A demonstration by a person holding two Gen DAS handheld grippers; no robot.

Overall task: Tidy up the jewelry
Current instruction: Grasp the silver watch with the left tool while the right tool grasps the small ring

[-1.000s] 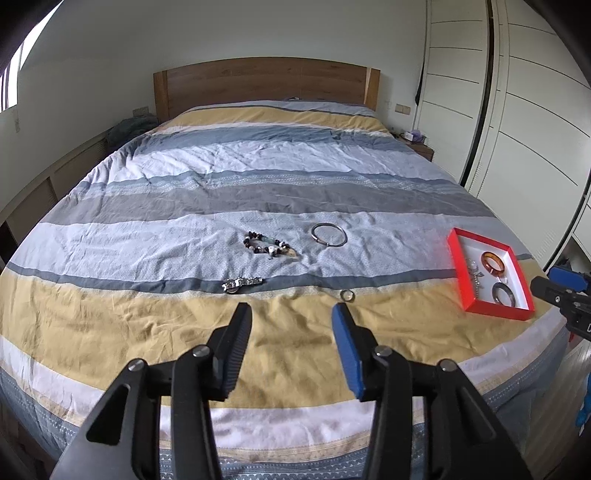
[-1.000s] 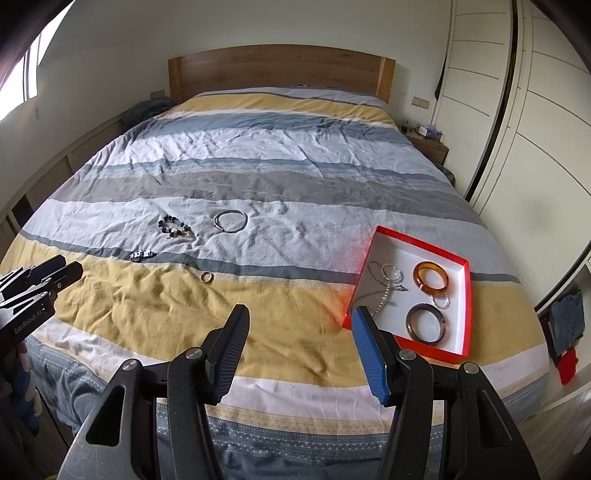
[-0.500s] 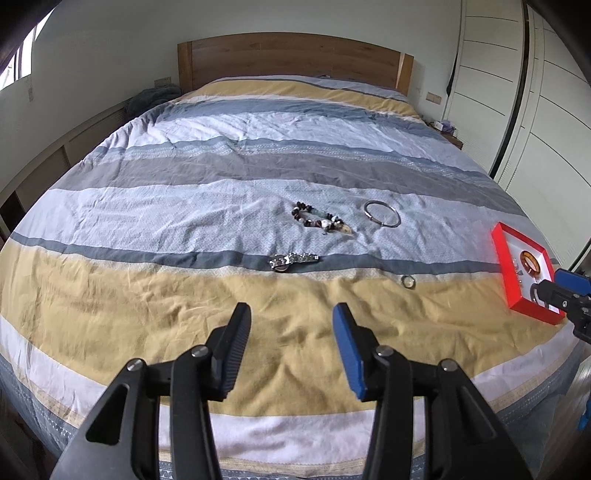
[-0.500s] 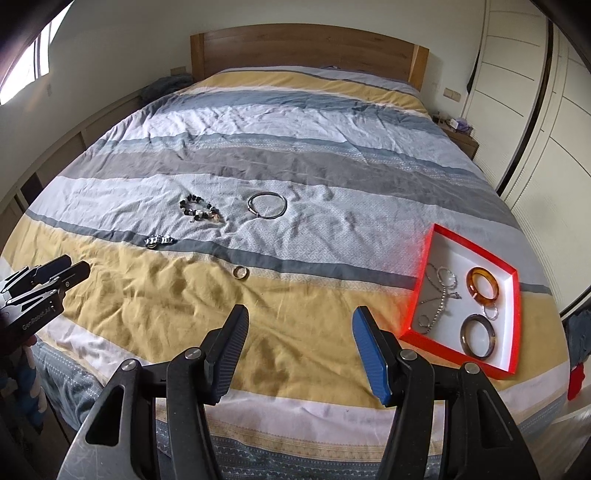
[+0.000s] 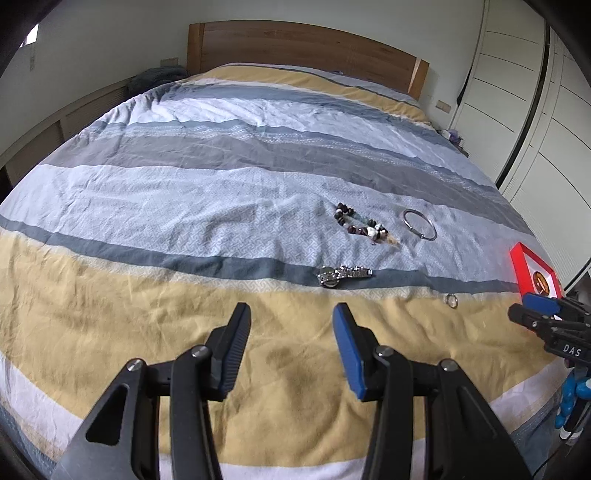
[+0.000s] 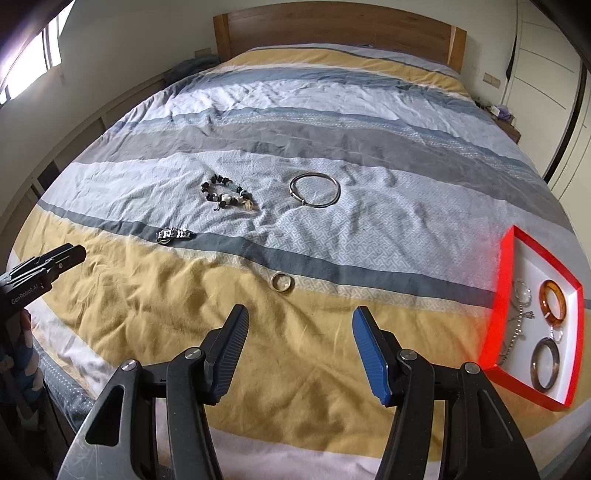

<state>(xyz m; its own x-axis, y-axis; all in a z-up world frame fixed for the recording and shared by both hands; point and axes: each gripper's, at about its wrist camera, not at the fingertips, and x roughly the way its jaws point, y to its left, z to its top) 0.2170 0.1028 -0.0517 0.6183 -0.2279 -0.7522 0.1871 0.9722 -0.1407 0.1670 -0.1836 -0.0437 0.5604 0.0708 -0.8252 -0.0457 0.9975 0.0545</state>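
Note:
Loose jewelry lies on the striped bed: a beaded bracelet (image 5: 360,223) (image 6: 226,192), a silver bangle (image 5: 419,224) (image 6: 314,190), a metal watch (image 5: 343,275) (image 6: 173,234) and a small ring (image 5: 451,300) (image 6: 282,281). A red tray (image 6: 495,325) (image 5: 517,264) at the right holds an amber bangle (image 6: 553,302), a dark bangle (image 6: 545,363) and a chain. My left gripper (image 5: 290,317) is open and empty, just short of the watch. My right gripper (image 6: 299,321) is open and empty, just short of the ring.
A wooden headboard (image 6: 332,26) stands at the far end. White wardrobe doors (image 5: 535,92) line the right side. A low shelf (image 5: 55,125) runs along the left wall. The bed's near edge lies under both grippers.
Both grippers have moved forward over the bed toward the jewelry and swung left. The tray has slid toward the right edge of both views. Jaws stay open.

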